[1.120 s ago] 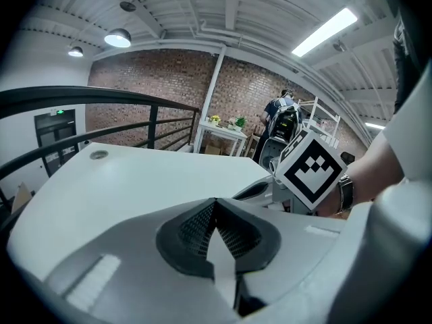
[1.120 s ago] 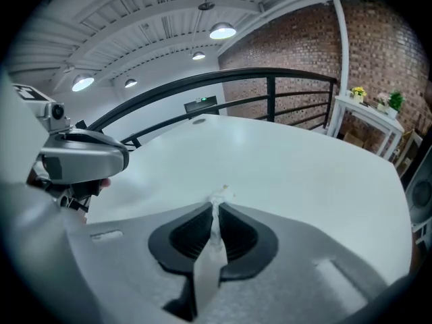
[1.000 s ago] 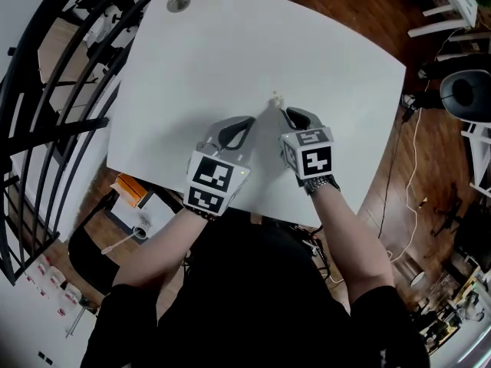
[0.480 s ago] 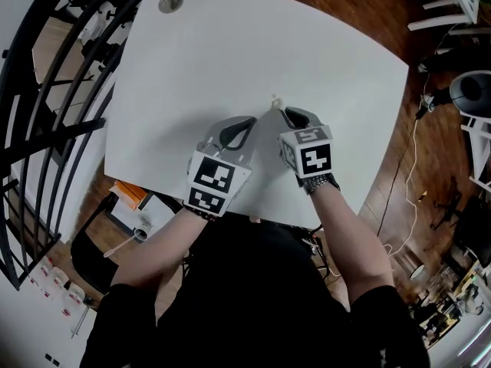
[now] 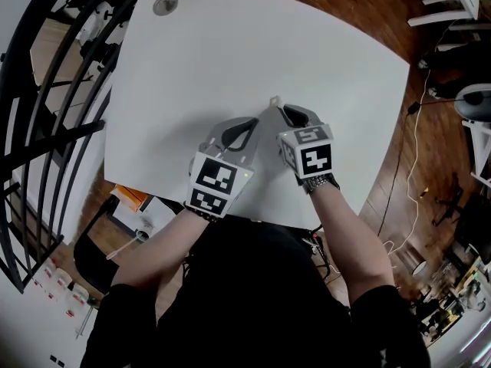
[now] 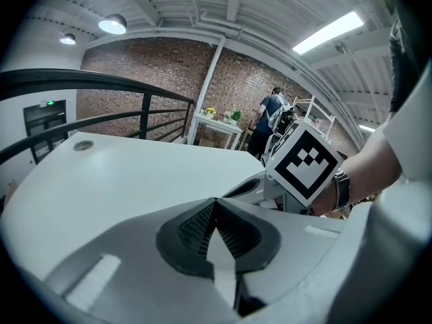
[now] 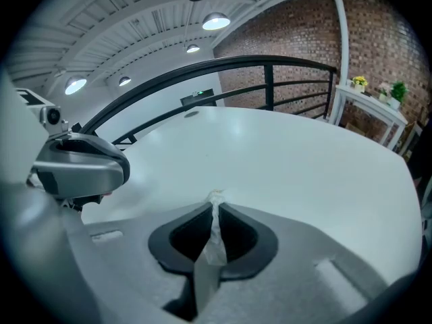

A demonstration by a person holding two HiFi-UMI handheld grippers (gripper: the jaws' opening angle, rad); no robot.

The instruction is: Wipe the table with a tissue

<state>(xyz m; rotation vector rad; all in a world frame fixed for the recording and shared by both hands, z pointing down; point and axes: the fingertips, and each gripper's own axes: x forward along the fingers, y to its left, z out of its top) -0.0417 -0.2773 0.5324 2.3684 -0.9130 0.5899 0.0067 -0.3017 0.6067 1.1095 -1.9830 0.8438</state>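
Observation:
A small crumpled white tissue [image 5: 275, 100] pokes out from the tips of my right gripper [image 5: 283, 110], which is shut on it low over the white table [image 5: 230, 52]. In the right gripper view the tissue [image 7: 215, 229] is a thin strip pinched between the dark pads, its end sticking out past the tips of the right gripper [image 7: 216, 206]. My left gripper [image 5: 251, 122] sits just to the left, shut, with nothing between its jaws. In the left gripper view the left gripper [image 6: 214, 203] is closed and the right gripper's marker cube [image 6: 304, 165] is close by on the right.
A round cable grommet [image 5: 164, 4] sits in the table's far left corner. A black railing [image 5: 54, 90] runs along the left edge. An orange item [image 5: 129, 194] lies on the floor below the near-left edge. Cables [image 5: 406, 167] trail over the wooden floor on the right.
Both grippers and the tissue keep their places on the table; only the head view has shifted slightly.

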